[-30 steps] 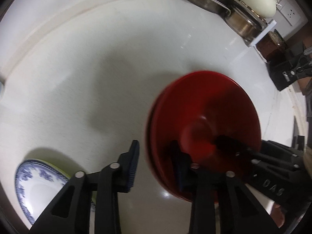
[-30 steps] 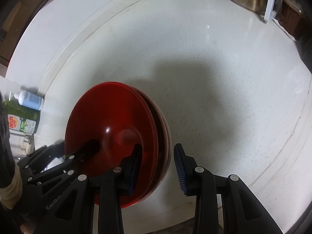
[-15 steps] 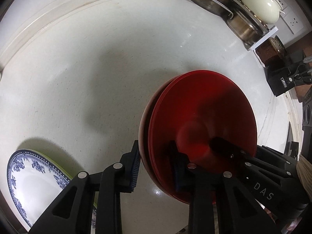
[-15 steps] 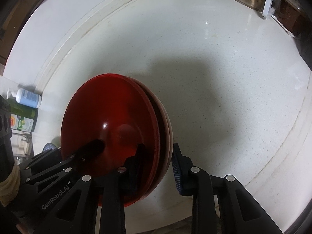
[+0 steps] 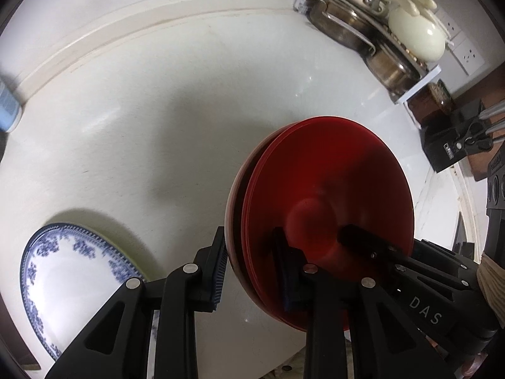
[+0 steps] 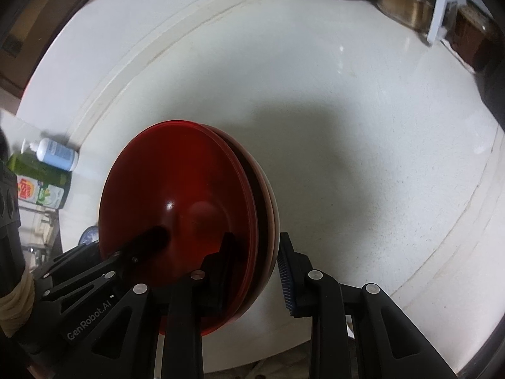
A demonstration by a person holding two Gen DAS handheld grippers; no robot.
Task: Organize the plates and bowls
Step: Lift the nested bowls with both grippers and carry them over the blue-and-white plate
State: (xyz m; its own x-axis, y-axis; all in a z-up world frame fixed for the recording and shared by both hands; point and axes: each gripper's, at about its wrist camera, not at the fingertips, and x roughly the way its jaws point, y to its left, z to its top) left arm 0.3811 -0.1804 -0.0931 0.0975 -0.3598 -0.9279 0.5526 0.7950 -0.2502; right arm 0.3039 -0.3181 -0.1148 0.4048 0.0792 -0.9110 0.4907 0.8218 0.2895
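Left wrist view looks steeply down on a white speckled countertop (image 5: 132, 120). The left gripper (image 5: 252, 265) has its two blue-padded fingers closed on the near rim of a stack of red bowls (image 5: 331, 195): one pad presses the outside of the stack, the other sits inside the top bowl. The stack is tipped up on edge, its open face turned to the right. How many bowls are nested there is hard to count; several rims show, the outermost looking paler. The right gripper (image 5: 353, 237) reaches in from the right, with one black finger inside the bowl's hollow.

Right wrist view shows the same stack of red bowls (image 6: 176, 195) from the other side, open face turned left. The right gripper (image 6: 255, 262) pinches the rim on its side, one finger inside the bowl and the blue ribbed pad against the outer wall. The left gripper (image 6: 157, 233) enters from the lower left, a finger lying in the hollow. So both grippers hold the stack between them.

A blue-and-white patterned plate (image 5: 69, 278) lies flat on the counter at lower left, well apart from the bowls. Steel pans on a rack (image 5: 363, 31) stand at the far right corner beside a cream pot lid (image 5: 416, 34). A pump bottle (image 6: 56, 154) and a green detergent bottle (image 6: 38, 186) sit at the counter's left edge.
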